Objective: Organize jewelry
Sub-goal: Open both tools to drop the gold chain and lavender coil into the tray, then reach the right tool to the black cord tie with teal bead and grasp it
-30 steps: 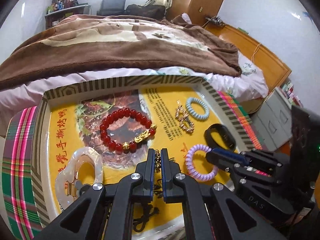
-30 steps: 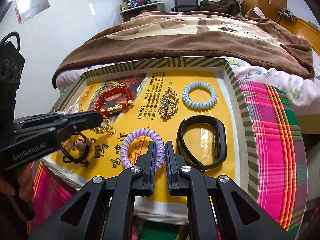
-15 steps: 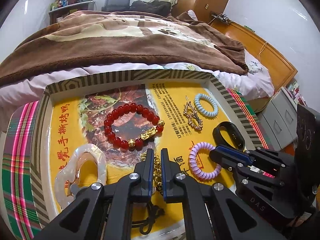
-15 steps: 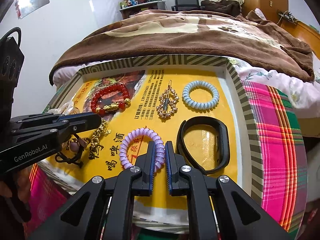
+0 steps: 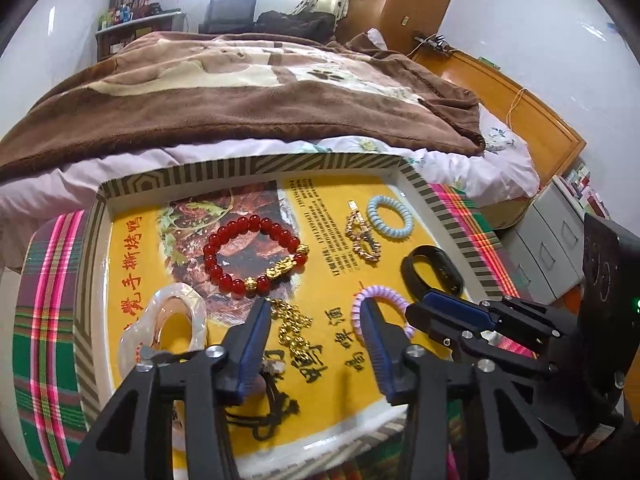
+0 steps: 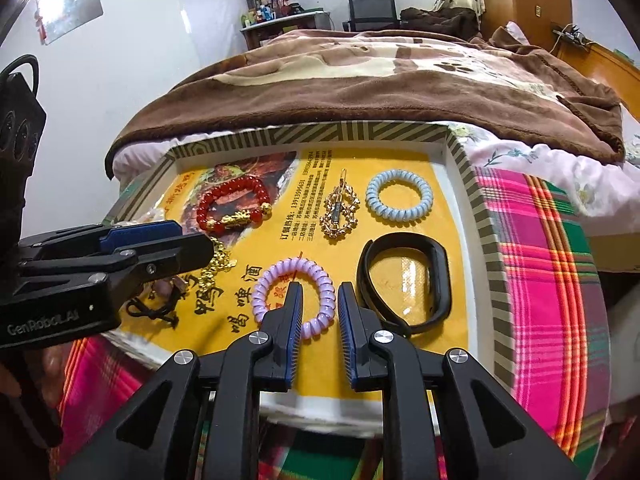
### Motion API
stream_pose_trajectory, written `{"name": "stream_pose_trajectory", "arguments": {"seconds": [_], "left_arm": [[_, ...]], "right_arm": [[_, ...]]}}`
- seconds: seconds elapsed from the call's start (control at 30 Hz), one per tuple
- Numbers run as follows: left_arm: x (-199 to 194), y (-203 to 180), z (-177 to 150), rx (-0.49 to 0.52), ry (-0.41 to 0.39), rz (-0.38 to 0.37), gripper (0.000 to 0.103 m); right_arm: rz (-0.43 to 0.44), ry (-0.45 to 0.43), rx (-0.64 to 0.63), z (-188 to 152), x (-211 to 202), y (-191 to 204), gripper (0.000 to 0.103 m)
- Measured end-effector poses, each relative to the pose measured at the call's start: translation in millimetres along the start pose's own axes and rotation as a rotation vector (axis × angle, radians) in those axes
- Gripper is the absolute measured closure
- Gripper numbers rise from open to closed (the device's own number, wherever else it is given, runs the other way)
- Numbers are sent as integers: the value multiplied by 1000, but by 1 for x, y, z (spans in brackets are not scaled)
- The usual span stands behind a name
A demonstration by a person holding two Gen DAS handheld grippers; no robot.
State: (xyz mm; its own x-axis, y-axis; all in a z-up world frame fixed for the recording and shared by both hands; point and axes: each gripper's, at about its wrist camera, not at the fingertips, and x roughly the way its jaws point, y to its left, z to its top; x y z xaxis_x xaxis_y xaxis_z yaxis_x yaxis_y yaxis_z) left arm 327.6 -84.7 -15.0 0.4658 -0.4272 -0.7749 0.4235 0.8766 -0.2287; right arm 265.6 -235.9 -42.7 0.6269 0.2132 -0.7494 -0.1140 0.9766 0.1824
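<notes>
Left claw: spread wide, holding nothing; the gold chain lies in a heap between its fingertips, on the yellow floor of the tray.
Right claw: open to a middling gap, holding nothing; its jaws straddle the near-right arc of the purple coil band, which lies flat just ahead of it.
Risk, chain: a loose pile will likely slip or come up only in part if the left claw closes on a few links; the rest may drag across the tray.
Risk, snag: directly under the left claw and towards the camera lies a black cord. I cannot tell whether it touches the chain; if tangled, both would lift together.
Risk, coil: springy and smooth, so a shallow pinch on one arc could let it twist or pop free.
Risk, crowding: in the left view the right claw sits just to the right of the left one; closing or lifting both at once could make them knock.
Left of the left claw: a pearly open-centred ornament, close to its left finger.
Ahead of the left claw: a red bead bracelet with gold charms, near the chain's far end.
Right of the right claw: a black band, just beside the coil, could be nudged.
Ahead of the right claw: a gold hair clip and a blue coil band, well clear.
Beyond the tray: a bed with a brown blanket; a plaid cloth lies under the tray.
</notes>
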Motion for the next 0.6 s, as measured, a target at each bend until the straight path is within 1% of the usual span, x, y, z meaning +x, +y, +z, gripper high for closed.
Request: {"name": "stream_pose_trajectory", "arguments": {"seconds": [0.17, 0.27, 0.43, 0.6], "left_arm": [[-22, -10, -7, 11, -25, 9, 55], [-37, -18, -14, 26, -41, 17, 49], [-62, -30, -29, 35, -63, 33, 48], [-82, -40, -45, 49, -77, 87, 47]], "right_arm": [[5, -32, 9, -4, -22, 3, 84], [-2, -47, 1, -9, -35, 7, 84], [1, -67, 3, -18, -56, 10, 84], [-1, -81, 5, -29, -75, 13, 84]]}}
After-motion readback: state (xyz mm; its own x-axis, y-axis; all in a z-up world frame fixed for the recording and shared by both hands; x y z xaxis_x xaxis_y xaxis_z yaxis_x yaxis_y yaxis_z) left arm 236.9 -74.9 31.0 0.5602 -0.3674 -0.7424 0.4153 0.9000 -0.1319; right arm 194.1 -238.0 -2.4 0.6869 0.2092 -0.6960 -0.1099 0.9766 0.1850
